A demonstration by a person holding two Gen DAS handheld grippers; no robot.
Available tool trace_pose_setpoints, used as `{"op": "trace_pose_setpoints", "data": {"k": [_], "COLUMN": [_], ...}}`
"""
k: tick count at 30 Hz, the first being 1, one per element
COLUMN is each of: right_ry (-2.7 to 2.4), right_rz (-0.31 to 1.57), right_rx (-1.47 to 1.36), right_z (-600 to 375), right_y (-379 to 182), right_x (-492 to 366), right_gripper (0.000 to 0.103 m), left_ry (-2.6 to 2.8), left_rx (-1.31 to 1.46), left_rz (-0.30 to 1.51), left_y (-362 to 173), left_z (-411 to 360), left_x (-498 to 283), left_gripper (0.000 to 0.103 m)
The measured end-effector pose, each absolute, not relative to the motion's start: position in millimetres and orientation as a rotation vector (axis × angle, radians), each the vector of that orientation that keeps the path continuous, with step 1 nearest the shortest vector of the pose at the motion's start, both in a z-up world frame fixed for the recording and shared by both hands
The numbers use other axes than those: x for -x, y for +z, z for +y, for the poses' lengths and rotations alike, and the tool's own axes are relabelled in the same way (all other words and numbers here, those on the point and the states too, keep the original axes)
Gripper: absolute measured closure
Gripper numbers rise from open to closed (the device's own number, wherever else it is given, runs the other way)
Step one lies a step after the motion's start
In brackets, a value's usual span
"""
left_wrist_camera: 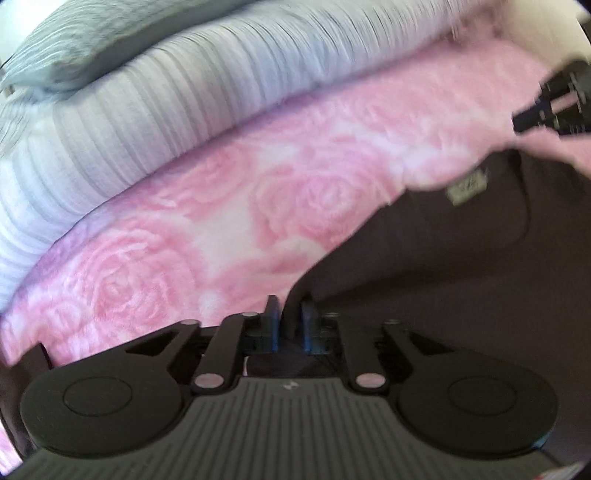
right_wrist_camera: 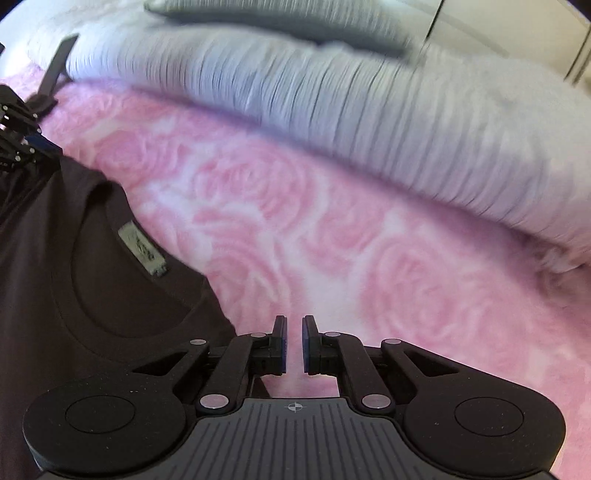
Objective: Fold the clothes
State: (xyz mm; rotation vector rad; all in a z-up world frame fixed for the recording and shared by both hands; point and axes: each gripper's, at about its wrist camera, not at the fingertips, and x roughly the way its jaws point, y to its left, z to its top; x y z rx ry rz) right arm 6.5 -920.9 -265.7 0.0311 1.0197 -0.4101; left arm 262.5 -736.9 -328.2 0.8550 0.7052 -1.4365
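A dark t-shirt [left_wrist_camera: 443, 295] lies on a pink rose-patterned blanket [left_wrist_camera: 221, 229], its neck label [left_wrist_camera: 467, 188] facing up. My left gripper [left_wrist_camera: 290, 314] is shut on the shirt's shoulder edge, and dark cloth runs up between its fingers. In the right wrist view the same shirt [right_wrist_camera: 74, 295] and its label [right_wrist_camera: 142, 251] fill the left side, with the left gripper [right_wrist_camera: 22, 147] at its far corner. My right gripper [right_wrist_camera: 294, 341] is shut at the shirt's near edge. Only a thin pink slit shows between its pads, and I cannot tell if cloth is caught there. The right gripper [left_wrist_camera: 524, 122] also shows in the left wrist view.
A white striped duvet [left_wrist_camera: 147, 110] is bunched along the far side of the blanket, with a grey pillow [left_wrist_camera: 92, 48] on top. The duvet [right_wrist_camera: 369, 118] and pillow [right_wrist_camera: 277, 22] also show in the right view. The pink blanket [right_wrist_camera: 369, 258] spreads to the right of the shirt.
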Motion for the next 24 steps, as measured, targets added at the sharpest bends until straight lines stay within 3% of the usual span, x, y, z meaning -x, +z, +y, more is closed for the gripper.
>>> {"op": "trace_pose_setpoints", "data": {"k": [7,12,16,20,24], "right_ry": [-0.439,-0.326,-0.256,-0.215,-0.21], "right_rz": [1.014,1.01,0.988,1.028,1.036], "right_rx": [-0.069,-0.123,-0.05,-0.16,-0.188], "right_z": [-870.5,-817.4,-765.8,-730.6,-692.9], "right_y": [-243.2,-238.9,-245.7,-252.3,-248.5], "right_x": [25.1,23.7,10.9,-10.5,-28.5], "right_gripper": [0.097,0.097,0.096,0.097,0.097], "left_ry": [-1.275,-1.164,-1.158,-1.251,-1.289], "left_rx": [-0.873,-1.05,-1.279,-1.486,-1.575], "left_rz": [0.691,0.637,0.517,0.33,0.152], "left_y": [-289.0,-275.8,-279.7,-297.5,-318.9], "left_z": [-671.4,-616.6,-584.7,-569.3,-572.8], "left_x": [-310.8,-322.5,-307.6,-287.5,-295.3], "left_gripper": [0.081,0.081,0.079,0.07,0.07]}}
